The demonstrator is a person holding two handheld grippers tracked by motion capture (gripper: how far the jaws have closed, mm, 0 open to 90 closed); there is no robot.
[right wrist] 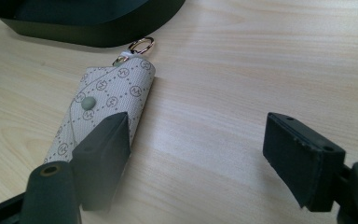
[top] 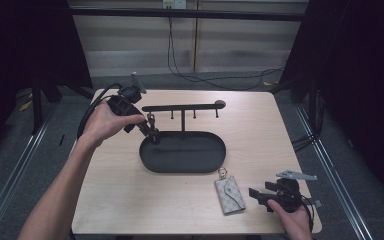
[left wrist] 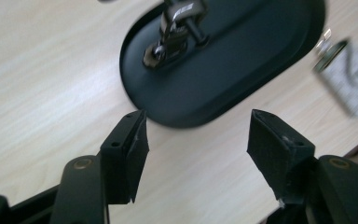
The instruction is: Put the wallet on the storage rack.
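Monogram-print key pouch [right wrist: 103, 107], no legible brand

Dim overhead light, dark surroundings, soft shadows, close-range blur in both gripper views.

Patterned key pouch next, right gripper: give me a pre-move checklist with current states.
1. Right gripper open, nothing between jaws: ok.
2. Beige patterned key pouch lying flat on the light wooden table, apart from the black oval tray: ok.
3. Pouch centred between jaws: not ok, it sits by one jaw.
4. Gold ring free: ok.
5. Left gripper open and empty: ok.
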